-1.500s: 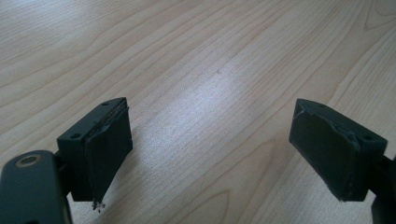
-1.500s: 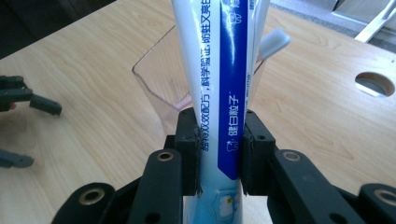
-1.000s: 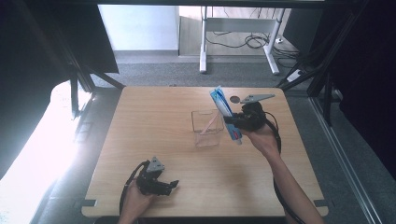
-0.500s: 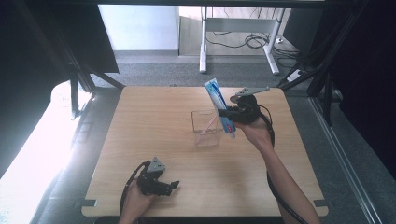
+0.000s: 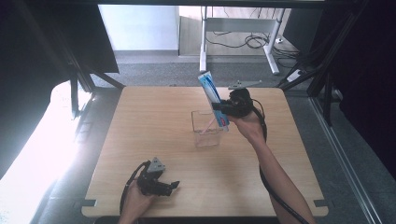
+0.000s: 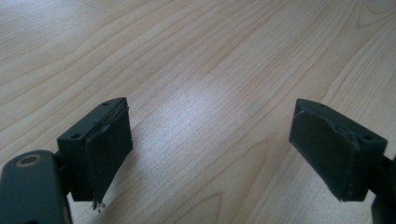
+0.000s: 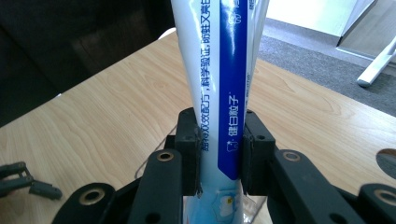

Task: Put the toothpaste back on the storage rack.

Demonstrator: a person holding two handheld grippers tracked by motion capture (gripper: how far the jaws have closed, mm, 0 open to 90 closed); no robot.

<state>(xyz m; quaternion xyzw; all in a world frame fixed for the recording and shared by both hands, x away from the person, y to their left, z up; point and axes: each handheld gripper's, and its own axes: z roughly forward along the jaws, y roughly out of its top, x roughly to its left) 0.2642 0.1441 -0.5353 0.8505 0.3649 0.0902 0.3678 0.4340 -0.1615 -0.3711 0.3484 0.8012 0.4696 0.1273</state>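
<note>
Holding the toothpaste tube point(image 5: 213, 99) clamped in our right gripper point(image 5: 223, 107) over the clear box point(image 5: 207, 128); next we are judging it needs lowering upright inside; left gripper point(image 5: 173, 185) is resting agape, empty.

A white-and-pale-blue toothpaste tube point(image 7: 219, 93) with a deep blue band of white lettering stands out against a light, wavy-grained wooden table point(image 5: 154, 126), beside a clear container point(image 5: 208, 133) with a pink stick point(image 5: 208, 126) inside, while both grippers, left point(image 5: 173, 185) and right point(image 5: 219, 106), are black.
</note>
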